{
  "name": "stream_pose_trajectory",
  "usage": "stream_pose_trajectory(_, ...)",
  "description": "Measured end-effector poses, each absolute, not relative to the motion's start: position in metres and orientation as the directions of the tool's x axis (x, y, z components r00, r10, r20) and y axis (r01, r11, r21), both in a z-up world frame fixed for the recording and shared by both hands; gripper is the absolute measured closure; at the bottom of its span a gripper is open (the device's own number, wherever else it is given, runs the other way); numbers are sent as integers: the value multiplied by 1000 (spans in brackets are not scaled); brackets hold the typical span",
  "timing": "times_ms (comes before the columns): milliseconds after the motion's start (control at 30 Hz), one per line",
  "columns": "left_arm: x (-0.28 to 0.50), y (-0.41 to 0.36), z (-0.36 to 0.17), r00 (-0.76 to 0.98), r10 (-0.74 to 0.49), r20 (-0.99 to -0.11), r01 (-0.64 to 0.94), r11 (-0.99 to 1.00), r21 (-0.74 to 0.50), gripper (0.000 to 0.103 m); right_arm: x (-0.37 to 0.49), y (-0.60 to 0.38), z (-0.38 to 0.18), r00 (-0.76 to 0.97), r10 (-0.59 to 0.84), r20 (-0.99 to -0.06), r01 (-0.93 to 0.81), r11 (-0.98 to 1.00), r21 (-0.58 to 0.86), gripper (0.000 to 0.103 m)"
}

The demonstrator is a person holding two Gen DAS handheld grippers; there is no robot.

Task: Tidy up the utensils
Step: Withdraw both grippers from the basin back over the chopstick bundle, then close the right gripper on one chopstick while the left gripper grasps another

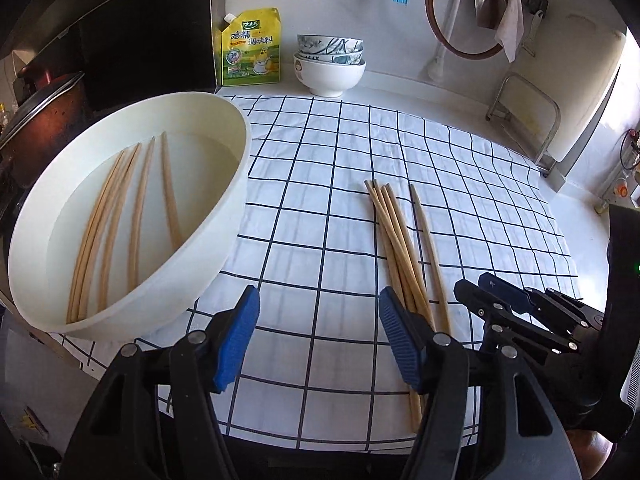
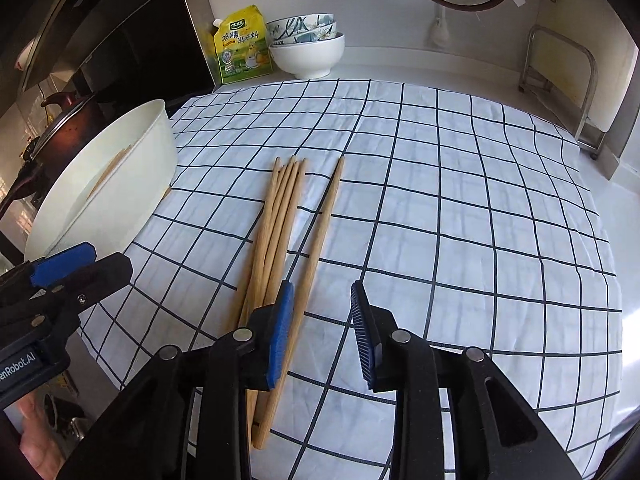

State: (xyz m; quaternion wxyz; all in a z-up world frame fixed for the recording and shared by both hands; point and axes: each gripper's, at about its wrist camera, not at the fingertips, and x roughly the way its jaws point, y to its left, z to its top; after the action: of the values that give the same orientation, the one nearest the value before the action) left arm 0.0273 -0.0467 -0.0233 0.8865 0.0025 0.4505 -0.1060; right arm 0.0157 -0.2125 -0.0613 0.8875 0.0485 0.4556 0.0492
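Several wooden chopsticks [image 1: 396,240] lie in a loose bundle on the checked cloth [image 1: 320,184], with one chopstick [image 1: 430,252] slightly apart on the right. More chopsticks [image 1: 132,216] lie in water in a large white basin [image 1: 224,224] at the left. My left gripper [image 1: 318,332] is open and empty above the cloth, between basin and bundle. My right gripper [image 2: 320,328] is open and empty, low over the near ends of the bundle [image 2: 280,216], with the single chopstick [image 2: 324,232] running past its left finger. The basin [image 2: 132,184] shows at the left.
A yellow seasoning pouch [image 1: 251,48] and stacked bowls [image 1: 330,62] stand at the back by the wall. A dark pot with a lid [image 1: 40,120] sits left of the basin. A metal rack [image 1: 528,116] stands at the back right.
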Motion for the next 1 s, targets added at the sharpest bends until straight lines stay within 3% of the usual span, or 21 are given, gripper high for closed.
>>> stream_pose_trajectory(467,29,-50,-40,549,-154,-822,169,983,-71,40,25,-201,-77,553,97,-827,-63,995,75,75)
stream_pose_trajectory(600,29,-53,-43,544,-155,-825,172,983,-71,40,24,-202,-77,550,97,-829,-70,995,69,94)
stream_pose_trajectory(1000,38,-79,-62,509,-172,-843,216,974,-69,40,11,-234,-76,566,91,-819,-4,994,107,97)
